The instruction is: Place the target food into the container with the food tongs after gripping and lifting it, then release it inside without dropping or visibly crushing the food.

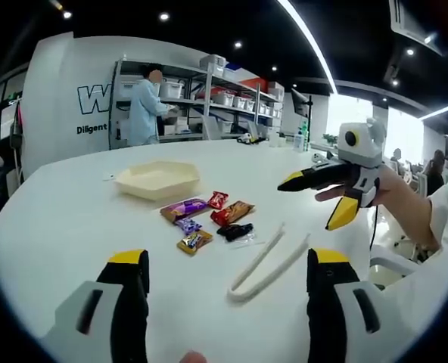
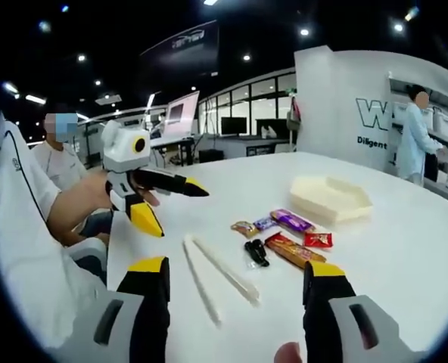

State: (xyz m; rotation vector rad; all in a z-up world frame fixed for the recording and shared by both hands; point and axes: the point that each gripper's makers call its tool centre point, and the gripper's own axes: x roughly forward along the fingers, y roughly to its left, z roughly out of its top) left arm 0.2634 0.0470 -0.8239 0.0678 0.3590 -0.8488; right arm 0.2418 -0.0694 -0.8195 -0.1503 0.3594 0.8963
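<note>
**Starting layout: tongs untouched, container empty**

The task stands at its very beginning. The food tongs [image 1: 268, 266] lie flat on the white table [image 1: 73, 219], arms slightly splayed, touched by neither claw. The wrapped snacks [image 1: 207, 218], among them a purple packet [image 1: 183, 208], a red packet [image 1: 218, 200] and a small black item [image 1: 235, 231], lie in a loose cluster between the tongs and the cream container [image 1: 157, 178], which appears empty. Which snack is the target cannot be told. Everything remains to be done: taking up the tongs, gripping and lifting a snack, carrying it over and releasing it inside.

The left claw [image 1: 228, 283] has its jaws spread wide, holding nothing, well short of the tongs. The right claw [image 1: 315, 198], seen in the left gripper view above the table's far side, is likewise agape and empty, its yellow-tipped jaws clear of the surface. In the right gripper view the tongs [image 2: 218, 277] lie just ahead of its jaws.
</note>
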